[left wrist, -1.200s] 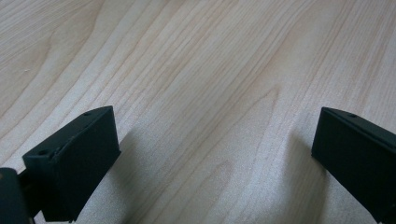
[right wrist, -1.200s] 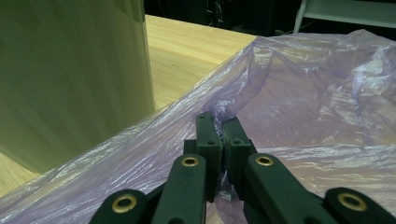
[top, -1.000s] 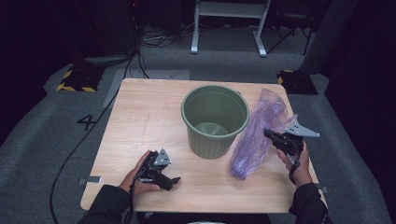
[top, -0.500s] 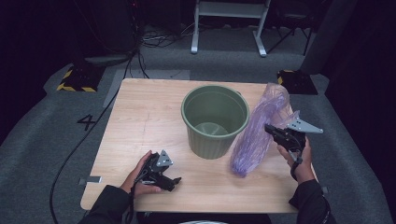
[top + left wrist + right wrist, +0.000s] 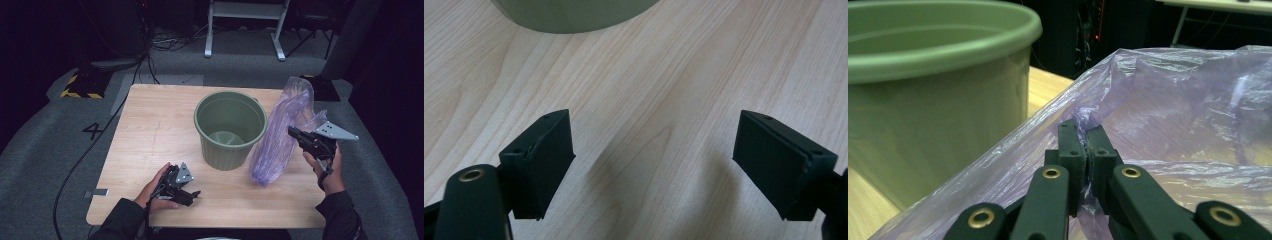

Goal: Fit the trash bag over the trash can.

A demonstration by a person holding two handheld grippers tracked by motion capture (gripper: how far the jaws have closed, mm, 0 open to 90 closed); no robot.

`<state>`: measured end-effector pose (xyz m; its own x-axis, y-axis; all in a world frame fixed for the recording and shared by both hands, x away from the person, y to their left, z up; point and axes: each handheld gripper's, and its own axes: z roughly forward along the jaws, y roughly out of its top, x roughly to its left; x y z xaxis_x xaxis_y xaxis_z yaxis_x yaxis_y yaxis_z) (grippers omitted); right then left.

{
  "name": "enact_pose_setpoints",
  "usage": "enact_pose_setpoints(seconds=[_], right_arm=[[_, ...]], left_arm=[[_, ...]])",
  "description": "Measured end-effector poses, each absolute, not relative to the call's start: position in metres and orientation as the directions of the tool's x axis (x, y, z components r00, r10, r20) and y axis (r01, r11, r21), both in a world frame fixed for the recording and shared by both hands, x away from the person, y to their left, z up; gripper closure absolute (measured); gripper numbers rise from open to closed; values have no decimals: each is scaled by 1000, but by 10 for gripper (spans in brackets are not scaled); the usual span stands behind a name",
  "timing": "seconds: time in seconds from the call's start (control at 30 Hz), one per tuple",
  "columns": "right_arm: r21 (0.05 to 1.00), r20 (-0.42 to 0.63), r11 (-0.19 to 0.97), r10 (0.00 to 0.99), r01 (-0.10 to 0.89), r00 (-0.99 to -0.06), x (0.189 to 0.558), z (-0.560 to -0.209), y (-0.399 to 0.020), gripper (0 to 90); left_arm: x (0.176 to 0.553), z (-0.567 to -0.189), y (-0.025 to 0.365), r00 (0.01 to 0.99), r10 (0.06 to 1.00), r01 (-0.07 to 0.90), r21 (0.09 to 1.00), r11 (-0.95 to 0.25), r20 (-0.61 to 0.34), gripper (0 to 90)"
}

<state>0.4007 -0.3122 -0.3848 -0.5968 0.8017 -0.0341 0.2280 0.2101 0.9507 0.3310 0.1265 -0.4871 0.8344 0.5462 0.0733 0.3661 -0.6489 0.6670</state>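
Left of the round green plastic bucket on the wooden table, the left gripper has been closing, still parted and empty; right of it, the right gripper pinches the crinkled purple plastic bag.

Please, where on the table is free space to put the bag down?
The wooden table is bare left of the green bin, up to its far-left corner. Right of the bin is crowded: the purple plastic bag hangs there from the right gripper.

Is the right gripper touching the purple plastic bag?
Touching. In the right gripper view, the right gripper has its jaws shut on a fold of the purple plastic bag.
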Motion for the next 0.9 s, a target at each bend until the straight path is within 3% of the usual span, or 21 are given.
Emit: enact_pose_setpoints(seconds=[0.6,0.9], right_arm=[[969,-57,191,789,156,-611,386,-345,-317,885],[976,-62,178,779,124,-624,379,-329,-320,885]], left_arm=[[340,-492,138,819,567,385,646,-659,90,170],[344,-497,142,813,581,410,671,-618,38,152]])
